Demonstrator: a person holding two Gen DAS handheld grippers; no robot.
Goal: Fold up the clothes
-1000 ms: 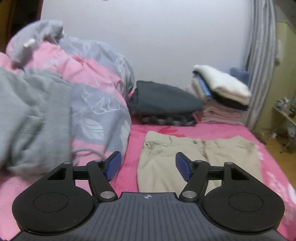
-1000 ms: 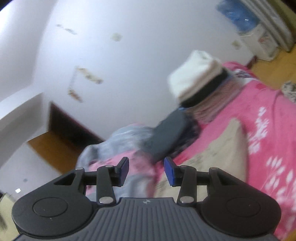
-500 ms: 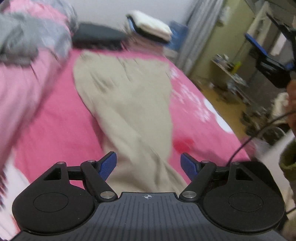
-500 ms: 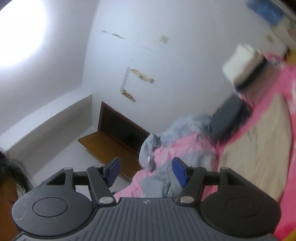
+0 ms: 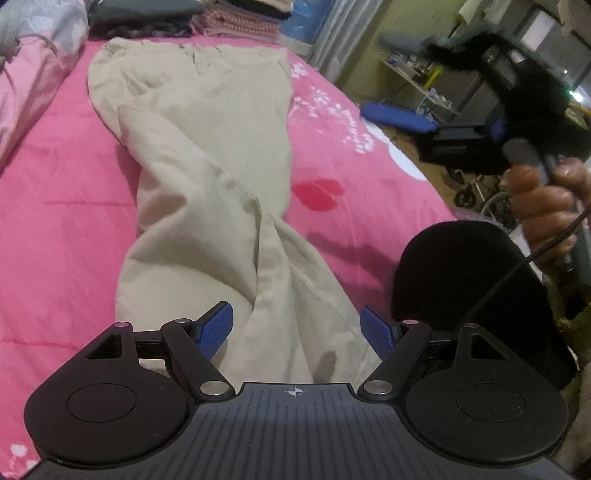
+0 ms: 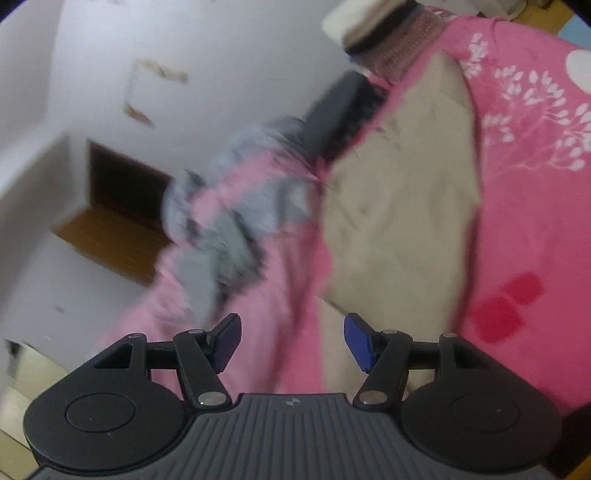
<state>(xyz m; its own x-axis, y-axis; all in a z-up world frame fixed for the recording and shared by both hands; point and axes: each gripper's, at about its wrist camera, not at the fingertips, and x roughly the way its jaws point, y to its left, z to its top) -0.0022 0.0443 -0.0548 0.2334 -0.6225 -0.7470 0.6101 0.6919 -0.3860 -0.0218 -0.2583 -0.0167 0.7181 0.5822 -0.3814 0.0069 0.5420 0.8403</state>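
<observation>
Beige trousers (image 5: 207, 184) lie flat on the pink bedspread (image 5: 55, 221), waist at the far end and legs running toward me. My left gripper (image 5: 295, 314) hovers open over the near leg ends, tilted down, with no cloth pinched. A hand (image 5: 546, 199) at the right edge holds the blurred black body of my right gripper above the bed's side. In the rolled, blurred right wrist view, the right gripper (image 6: 291, 325) is open with nothing between its pads, and the trousers (image 6: 399, 221) lie ahead to its right.
A grey and pink duvet (image 5: 33, 66) is heaped along the left. Stacks of folded clothes (image 5: 236, 22) sit against the far wall. A black rounded shape (image 5: 469, 280) is at the bed's near right edge. Shelves and clutter stand beyond it.
The left view has swung from the far wall and duvet down onto the trouser legs, and its jaws stand wider. The right view has rolled and dipped toward the bed, its jaws wider too.
</observation>
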